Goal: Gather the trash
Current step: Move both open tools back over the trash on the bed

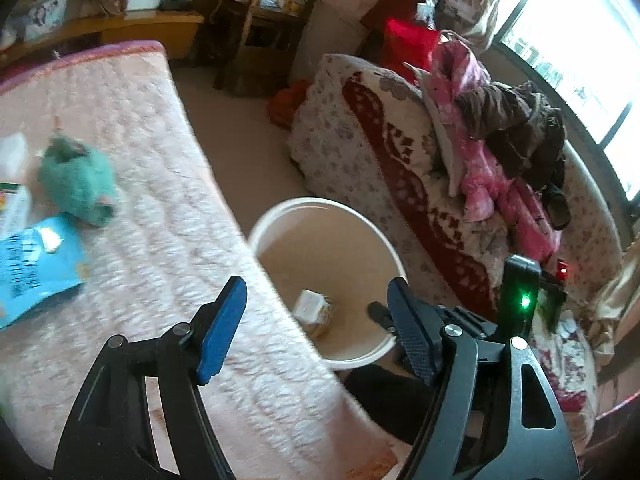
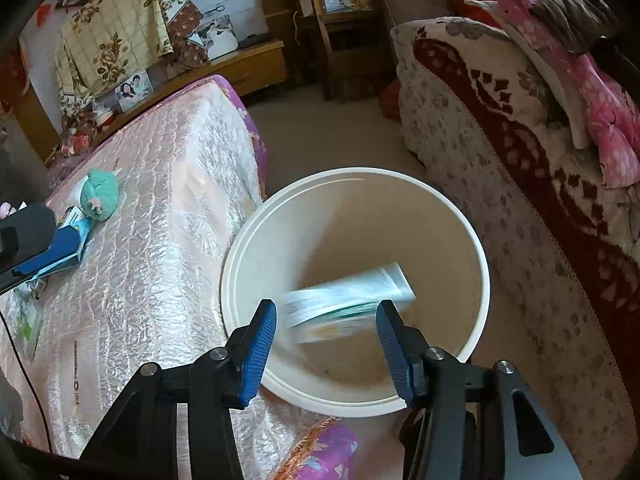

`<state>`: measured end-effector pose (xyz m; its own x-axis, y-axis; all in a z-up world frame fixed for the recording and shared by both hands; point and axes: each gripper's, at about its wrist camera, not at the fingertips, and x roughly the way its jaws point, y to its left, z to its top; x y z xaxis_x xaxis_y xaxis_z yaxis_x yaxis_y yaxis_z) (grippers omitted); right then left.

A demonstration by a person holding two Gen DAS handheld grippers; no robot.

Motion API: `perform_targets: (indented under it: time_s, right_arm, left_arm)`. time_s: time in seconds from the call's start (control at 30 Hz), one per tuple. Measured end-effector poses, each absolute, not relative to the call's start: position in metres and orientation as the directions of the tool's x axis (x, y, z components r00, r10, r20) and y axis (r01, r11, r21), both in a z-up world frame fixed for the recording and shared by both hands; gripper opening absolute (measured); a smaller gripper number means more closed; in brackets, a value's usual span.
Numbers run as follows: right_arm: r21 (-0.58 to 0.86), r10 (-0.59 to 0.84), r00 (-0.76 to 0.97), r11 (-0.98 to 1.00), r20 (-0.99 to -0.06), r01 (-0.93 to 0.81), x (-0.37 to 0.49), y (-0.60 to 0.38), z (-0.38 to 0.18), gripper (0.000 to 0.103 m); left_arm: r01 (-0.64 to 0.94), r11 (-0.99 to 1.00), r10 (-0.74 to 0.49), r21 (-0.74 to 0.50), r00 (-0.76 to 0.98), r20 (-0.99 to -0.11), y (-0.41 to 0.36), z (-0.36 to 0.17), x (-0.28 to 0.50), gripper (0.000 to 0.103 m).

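A white bucket (image 2: 476, 240) stands on the floor between the mattress and a sofa; it also shows in the left wrist view (image 1: 384, 240). My right gripper (image 2: 326, 344) is open above the bucket. A white-and-green tube (image 2: 348, 296), motion-blurred, is in the bucket just beyond its fingers, touching neither. A small white carton (image 1: 314, 308) lies in the bucket. My left gripper (image 1: 316, 320) is open and empty over the mattress edge and the bucket. A blue packet (image 1: 36, 268) and white wrappers (image 1: 14, 204) lie on the mattress at left.
A pink quilted mattress (image 1: 160, 240) fills the left. A teal plush toy (image 1: 78, 180) lies on it. A patterned sofa (image 2: 520, 160) with piled pink and brown clothes (image 1: 500, 132) is right. A wooden chair (image 2: 340, 20) and low cabinet stand behind. A window is far right.
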<state>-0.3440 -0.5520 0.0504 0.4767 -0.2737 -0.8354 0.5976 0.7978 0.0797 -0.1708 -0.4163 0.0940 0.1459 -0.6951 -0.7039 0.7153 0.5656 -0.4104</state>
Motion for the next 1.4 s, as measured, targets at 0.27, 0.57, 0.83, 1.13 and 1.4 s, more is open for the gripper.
perform_targets:
  time_s: [0.27,0.57,0.83,1.13,1.4]
  right_arm:
    - [0.078,-0.274,0.514,0.824,-0.813,0.562,-0.337,-0.533,0.063,0.067]
    - [0.070,-0.258,0.561,0.865,-0.787,0.497,-0.317,-0.491,0.090,0.076]
    - [0.080,-0.166,0.588,0.926,-0.792,0.369,-0.283,-0.434,0.102,0.081]
    - [0.116,-0.071,0.604,0.957,-0.794,0.265,-0.256,-0.382,0.099,0.081]
    - [0.100,-0.048,0.620,0.974,-0.783,0.202,-0.236,-0.345,0.102,0.081]
  left_arm:
    - [0.691,0.669,-0.623,-0.273,0.321,-0.714,-0.359,0.106,-0.172,0.072]
    - [0.640,0.721,-0.600,-0.266,0.384,-0.702,-0.283,0.117,-0.169,0.072]
    - [0.575,0.792,-0.524,-0.204,0.471,-0.710,-0.206,0.123,-0.167,0.072]
    - [0.460,0.873,-0.421,-0.161,0.547,-0.723,-0.120,0.116,-0.161,0.072]
    - [0.398,0.907,-0.373,-0.139,0.604,-0.704,-0.087,0.112,-0.164,0.072]
